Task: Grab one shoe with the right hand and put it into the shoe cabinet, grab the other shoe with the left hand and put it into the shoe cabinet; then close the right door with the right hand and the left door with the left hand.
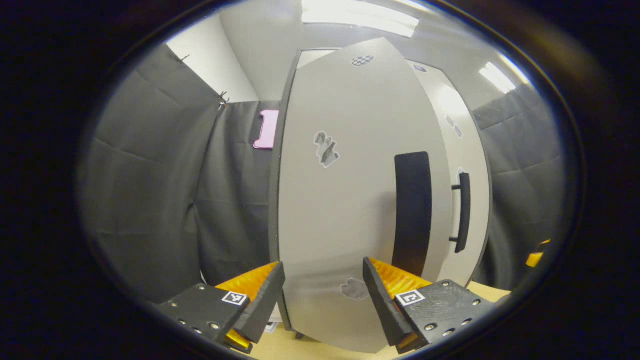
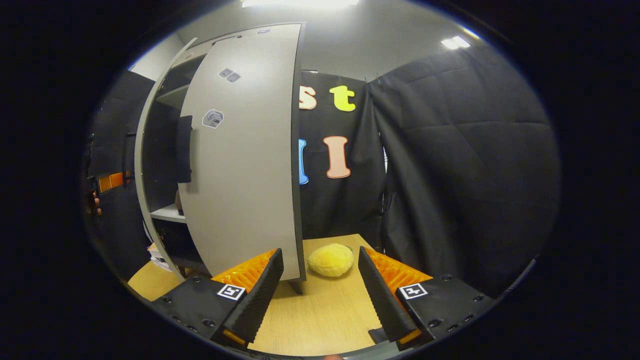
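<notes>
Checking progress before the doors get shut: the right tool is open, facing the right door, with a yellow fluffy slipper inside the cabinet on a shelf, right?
Not quite. In the right gripper view the yellow slipper lies on the wooden table beside the right door, not on a shelf. The right tool is open, facing that door.

A staged recording booth rather than a home: black cloth walls (image 2: 465,165) hang in folds across the right of the frame, pinned below ceiling light panels (image 1: 360,15) at the top, while a grey shoe cabinet (image 2: 245,165) stands left of centre on a pale wooden worktop (image 2: 325,305)
</notes>
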Demonstrator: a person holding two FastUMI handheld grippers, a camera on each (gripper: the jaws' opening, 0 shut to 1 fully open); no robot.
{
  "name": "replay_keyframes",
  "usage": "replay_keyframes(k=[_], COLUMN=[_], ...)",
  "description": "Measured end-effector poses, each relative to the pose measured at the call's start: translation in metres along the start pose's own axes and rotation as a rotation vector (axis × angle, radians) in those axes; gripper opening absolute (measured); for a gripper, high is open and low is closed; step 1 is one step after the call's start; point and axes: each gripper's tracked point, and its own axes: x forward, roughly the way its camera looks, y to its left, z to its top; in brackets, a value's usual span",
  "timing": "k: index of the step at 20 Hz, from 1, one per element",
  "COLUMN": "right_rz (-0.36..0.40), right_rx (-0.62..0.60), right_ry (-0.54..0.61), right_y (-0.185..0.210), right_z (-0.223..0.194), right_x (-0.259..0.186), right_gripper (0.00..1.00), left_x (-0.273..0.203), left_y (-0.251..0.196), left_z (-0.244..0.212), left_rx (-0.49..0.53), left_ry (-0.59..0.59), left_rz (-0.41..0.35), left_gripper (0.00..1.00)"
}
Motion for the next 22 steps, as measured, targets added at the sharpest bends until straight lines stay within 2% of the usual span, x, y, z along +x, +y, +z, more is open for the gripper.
replay_keyframes(k=[5, 6, 7, 8, 9, 18, 19, 21, 22], right_rz=[0.003, 0.009, 0.013, 0.018, 0.024, 0.085, 0.090, 0.105, 0.112], right_rx=[-0.001, 0.001, 0.005, 0.008, 0.009, -0.009, -0.012, -0.015, -0.015], right_ry=[-0.008, -0.011, -0.019, -0.030, -0.043, -0.130, -0.138, -0.151, -0.157], right_y=[0.005, 0.007, 0.009, 0.010, 0.010, 0.017, 0.018, 0.021, 0.022], right_z=[0.000, 0.002, 0.004, 0.008, 0.012, 0.039, 0.041, 0.044, 0.046], right_x=[-0.002, -0.002, -0.003, -0.004, -0.005, -0.025, -0.029, -0.035, -0.038], right_gripper=[0.95, 0.93, 0.96, 0.96, 0.96, 0.95, 0.92, 0.95, 0.92], left_x=[0.000, -0.002, -0.005, -0.009, -0.013, -0.087, -0.098, -0.114, -0.123], left_y=[-0.006, -0.006, -0.005, -0.003, 0.001, 0.043, 0.047, 0.055, 0.058], left_z=[0.001, 0.000, -0.002, -0.004, -0.005, -0.006, -0.005, -0.005, -0.005], left_rx=[0.007, 0.000, -0.008, -0.016, -0.021, 0.020, 0.023, 0.033, 0.039], left_ry=[-0.006, -0.002, 0.009, 0.014, 0.018, 0.047, 0.046, 0.047, 0.047], left_rz=[-0.011, -0.015, -0.018, -0.014, -0.011, 0.053, 0.059, 0.075, 0.082], left_gripper=[0.94, 0.91, 0.94, 0.91, 0.92, 0.94, 0.94, 0.94, 0.94])
